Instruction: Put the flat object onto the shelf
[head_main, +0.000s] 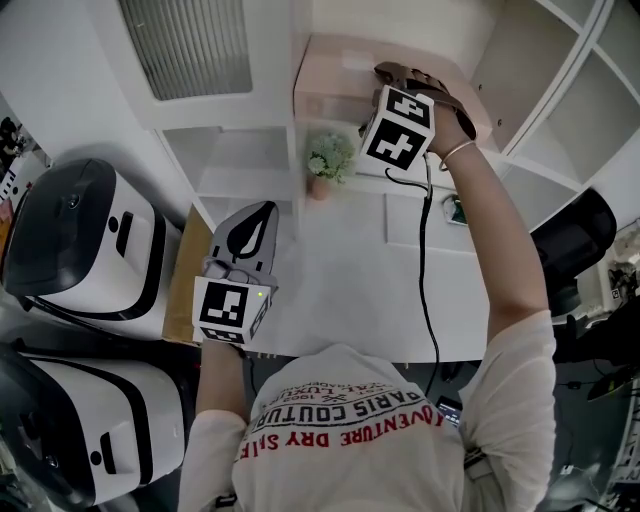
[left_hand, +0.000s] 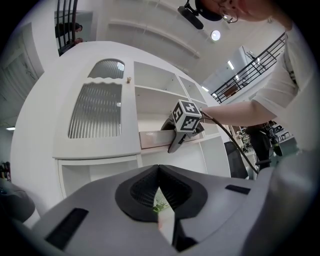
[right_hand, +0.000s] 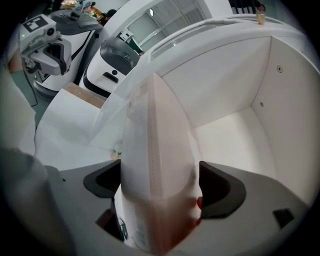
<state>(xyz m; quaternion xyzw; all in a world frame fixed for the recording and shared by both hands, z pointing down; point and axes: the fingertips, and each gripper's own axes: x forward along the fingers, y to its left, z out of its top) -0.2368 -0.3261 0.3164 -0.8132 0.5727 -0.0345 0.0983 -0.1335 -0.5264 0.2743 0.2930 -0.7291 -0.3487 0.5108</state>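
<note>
Flat box: pale pink carton, long and thin; in an open compartment of the white shelf unit, the compartment just right of the unit's ribbed glass door. In the left gripper view it rests along the shelf board. Its near end stands between the right gripper's jaws.
Right gripper: raised to the same compartment of the shelf unit and tilted downward. Jaws spread wide, one on each face of the flat box, pads just beside the carton; no squeeze shows.
Right hand: behind the marker cube, arm stretched out to the shelf unit.
Left gripper: low in front of the shelf unit, well apart from the flat box, pointing level at the unit. Jaws together, tips meeting, nothing between them.
Potted plant: small, green leaves, terracotta-coloured pot; on the shelf unit's board below the flat box's compartment.
Ribbed glass door: upper left part of the shelf unit, closed.
Cable: black, hanging from the right gripper down in front of the shelf unit.
Cardboard sheet: brown, at the left foot of the shelf unit.
White-and-black appliances: two rounded housings, left of the shelf unit beyond the cardboard sheet; kind not clear.
</note>
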